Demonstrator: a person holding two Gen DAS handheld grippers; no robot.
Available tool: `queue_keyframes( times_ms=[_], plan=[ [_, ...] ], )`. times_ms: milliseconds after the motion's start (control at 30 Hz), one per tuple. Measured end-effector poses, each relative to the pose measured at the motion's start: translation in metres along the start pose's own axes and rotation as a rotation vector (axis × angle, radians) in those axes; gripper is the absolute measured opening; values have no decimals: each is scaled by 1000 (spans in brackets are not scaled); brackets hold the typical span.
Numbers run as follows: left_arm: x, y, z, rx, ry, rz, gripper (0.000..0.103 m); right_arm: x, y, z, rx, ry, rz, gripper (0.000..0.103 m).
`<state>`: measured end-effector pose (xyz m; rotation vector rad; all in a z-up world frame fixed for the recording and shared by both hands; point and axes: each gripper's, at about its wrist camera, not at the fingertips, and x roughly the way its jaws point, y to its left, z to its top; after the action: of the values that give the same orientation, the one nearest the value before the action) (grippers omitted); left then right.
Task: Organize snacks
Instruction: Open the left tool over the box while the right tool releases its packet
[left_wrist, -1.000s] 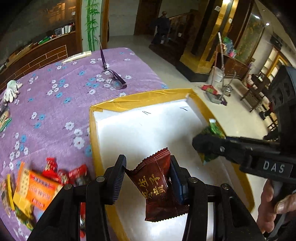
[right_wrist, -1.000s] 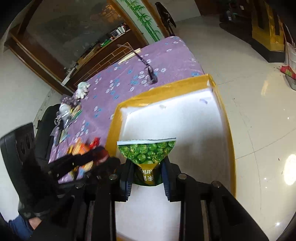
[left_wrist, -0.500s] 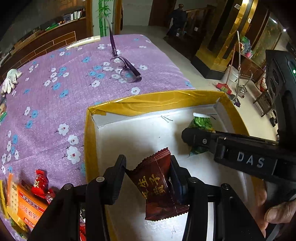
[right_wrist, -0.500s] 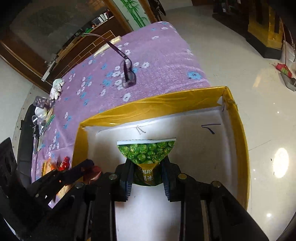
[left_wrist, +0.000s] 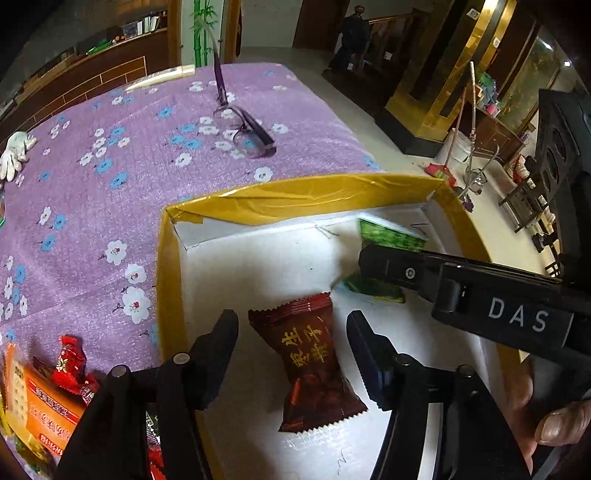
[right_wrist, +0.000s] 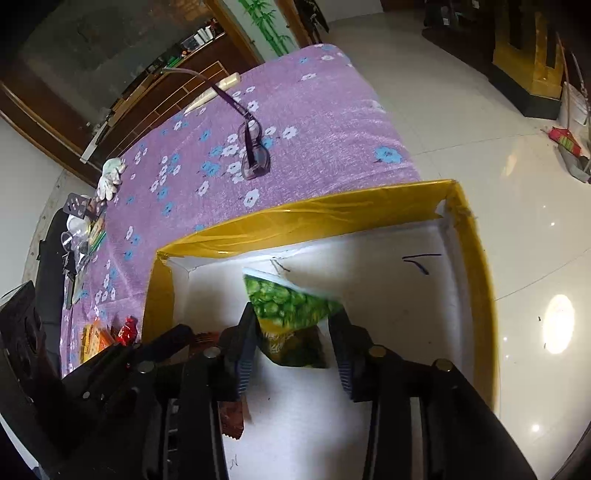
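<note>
Left wrist view: left gripper (left_wrist: 291, 350) jaws opening, spread wide, both pads clear of the brown candy packet (left_wrist: 314, 365) that lies between them on the white floor of the yellow-rimmed box (left_wrist: 295, 199). Right gripper (left_wrist: 373, 266) comes in from 3 o'clock over the green snack packet (left_wrist: 388, 236) at the box's 1 o'clock corner. Loose red and orange snacks (left_wrist: 55, 384) sit on the purple floral cloth (left_wrist: 110, 184) at 8 o'clock, outside the box. Glasses (left_wrist: 243, 133) at 12 o'clock.

Right wrist view: right gripper (right_wrist: 295, 347) jaws opening, green snack packet (right_wrist: 291, 314) tilted between them, blurred, right pad clear of it, left side too close to tell. Box floor below. Left gripper (right_wrist: 177, 343) at 9 o'clock; brown candy packet (right_wrist: 232, 417) partly hidden behind the right gripper's left finger.
</note>
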<state>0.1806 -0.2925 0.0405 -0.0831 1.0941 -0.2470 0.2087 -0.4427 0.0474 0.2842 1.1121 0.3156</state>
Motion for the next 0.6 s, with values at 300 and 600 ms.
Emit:
queue_keyframes(
  times_ms=[300, 600],
  plan=[
    [-40, -6, -18, 47, -61, -6, 68, -48, 10, -24, 21, -89, 41, 45],
    [-95, 21, -62, 53, -149, 31, 70, -74, 74, -80, -102, -101, 50, 60]
  ],
)
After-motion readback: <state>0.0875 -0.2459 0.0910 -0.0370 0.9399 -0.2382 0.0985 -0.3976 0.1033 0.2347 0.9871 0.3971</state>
